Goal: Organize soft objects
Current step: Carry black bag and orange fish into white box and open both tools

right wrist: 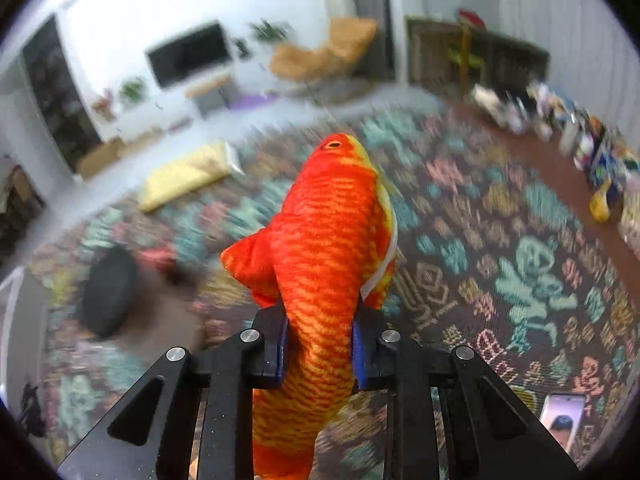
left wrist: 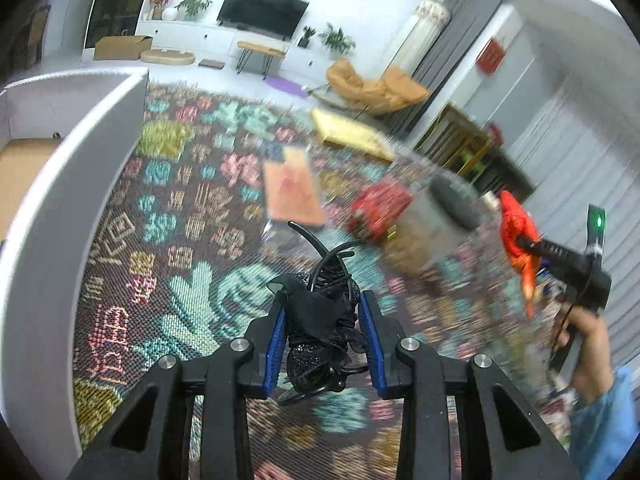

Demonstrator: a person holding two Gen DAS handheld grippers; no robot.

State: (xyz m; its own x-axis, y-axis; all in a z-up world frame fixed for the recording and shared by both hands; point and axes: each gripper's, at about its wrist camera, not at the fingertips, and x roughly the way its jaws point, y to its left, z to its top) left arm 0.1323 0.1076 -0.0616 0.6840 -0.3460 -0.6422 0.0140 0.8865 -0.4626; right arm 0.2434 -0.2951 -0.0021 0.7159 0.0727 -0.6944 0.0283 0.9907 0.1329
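Patterned rug (left wrist: 168,216), yellow cushion (left wrist: 352,134), phone (right wrist: 562,416)

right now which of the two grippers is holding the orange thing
The right gripper: its pads clamp the orange plush fish around its body. The left gripper instead grips a black tangled bundle.

Both wrist views tilt down (close) over shared patterned rug (left wrist: 192,208).

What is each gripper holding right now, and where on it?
The left gripper is shut on a black tangled bundle, around its middle. The right gripper is shut on an orange plush fish, behind its fins, towards the tail.
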